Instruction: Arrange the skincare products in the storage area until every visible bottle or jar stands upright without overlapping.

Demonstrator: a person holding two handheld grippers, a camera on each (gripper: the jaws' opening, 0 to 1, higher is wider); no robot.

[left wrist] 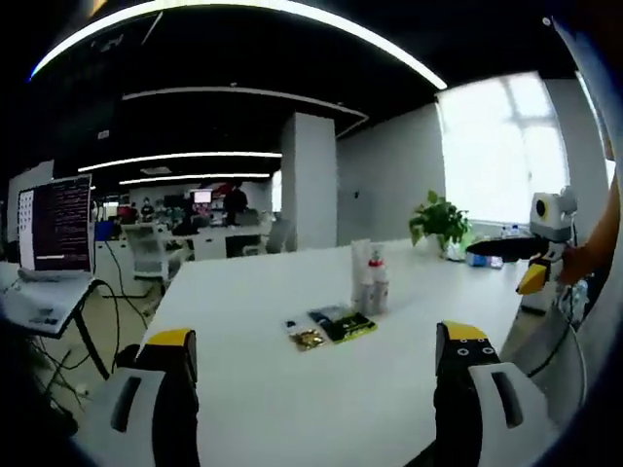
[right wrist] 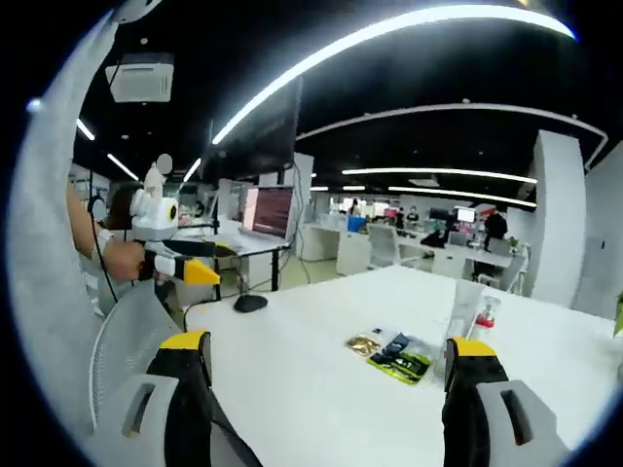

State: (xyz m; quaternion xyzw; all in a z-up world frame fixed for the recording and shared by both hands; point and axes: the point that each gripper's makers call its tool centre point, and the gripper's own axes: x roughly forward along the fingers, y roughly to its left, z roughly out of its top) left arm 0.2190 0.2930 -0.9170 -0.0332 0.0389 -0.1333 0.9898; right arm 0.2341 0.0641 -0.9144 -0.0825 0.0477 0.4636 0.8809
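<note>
Left gripper view: own left gripper (left wrist: pixel 316 365) spread wide and empty above the near edge of the white table (left wrist: pixel 253 409). Further in, toward the middle of the table, two flat packets lying down: a small gold packet (left wrist: pixel 307 338) just beside a larger dark sachet (left wrist: pixel 343 323). Just beyond those, a cluster of bottles (left wrist: pixel 370 282) standing upright and close together, one with a red cap; hard to tell whether touching. At the far edge, a potted plant (left wrist: pixel 440 222). Off the right edge, the right gripper (left wrist: pixel 521 255) in a hand, jaw state unclear from here.

Right gripper view: own right gripper (right wrist: pixel 326 375) likewise parted, holding nothing, low over the near edge. Same packets past the jaws, bottles partly behind the right jaw. A computer mouse (right wrist: pixel 250 303) near the left edge.

Judged progress: bottles seemingly upright already; packets flat and not overlapping; nothing in hand, so little or no arranging visible, spacing of the cluster probably left to check.
</note>
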